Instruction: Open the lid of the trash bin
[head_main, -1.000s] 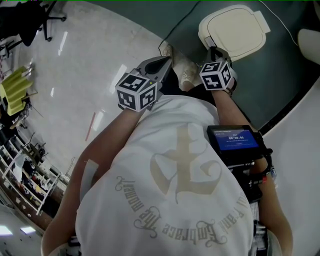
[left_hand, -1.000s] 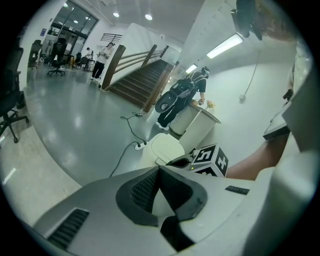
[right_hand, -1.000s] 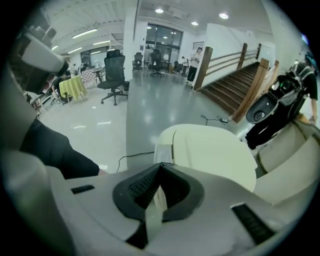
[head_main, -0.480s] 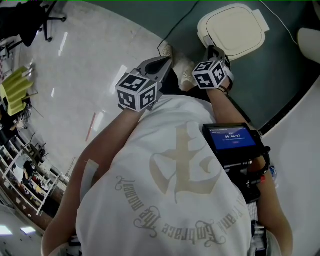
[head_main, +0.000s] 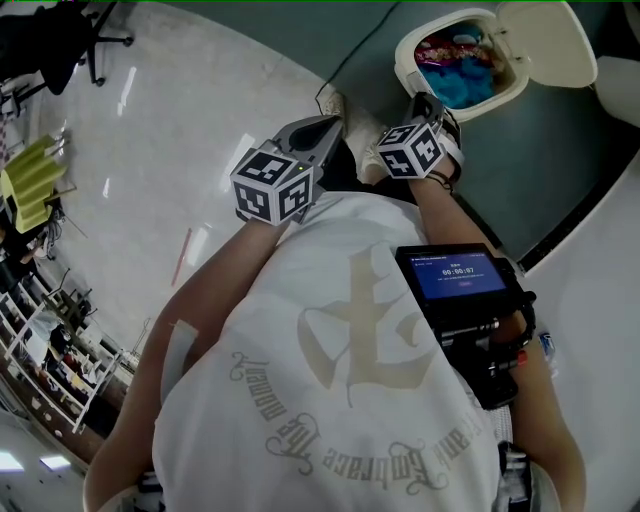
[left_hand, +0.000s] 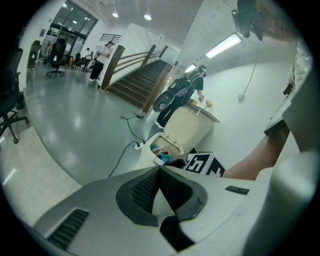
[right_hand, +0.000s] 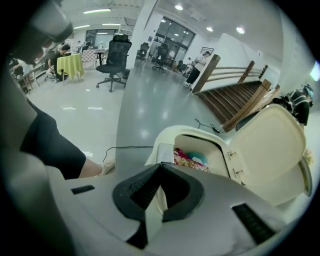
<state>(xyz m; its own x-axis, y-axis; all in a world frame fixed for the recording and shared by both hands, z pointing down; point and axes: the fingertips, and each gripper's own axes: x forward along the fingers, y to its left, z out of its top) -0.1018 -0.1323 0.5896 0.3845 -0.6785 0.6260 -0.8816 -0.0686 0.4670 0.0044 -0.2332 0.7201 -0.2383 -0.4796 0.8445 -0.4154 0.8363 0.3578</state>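
The cream trash bin (head_main: 407, 62) stands on the dark floor at the top right of the head view. Its lid (head_main: 545, 40) is swung up and back, showing pink and blue rubbish (head_main: 455, 65) inside. My right gripper (head_main: 432, 104) is shut and empty, with its tips at the bin's front rim. In the right gripper view the bin (right_hand: 167, 136) opens just beyond the right gripper (right_hand: 160, 166), and the lid (right_hand: 270, 150) stands up at the right. My left gripper (head_main: 328, 126) is shut on nothing and hangs left of the bin. The left gripper view shows the left gripper (left_hand: 160, 168) before the bin (left_hand: 161, 144).
A black cable (head_main: 352, 52) runs over the floor to the bin's left. The person's shoe (head_main: 372, 140) rests between the grippers. A device with a blue screen (head_main: 455, 275) sits at the person's waist. Office chairs (right_hand: 114, 60) and a staircase (right_hand: 235, 102) lie farther off.
The bin's lid was flat shut and now stands open, showing the rubbish. The right gripper has edged a little left at the bin's front rim. The left gripper has stayed put.
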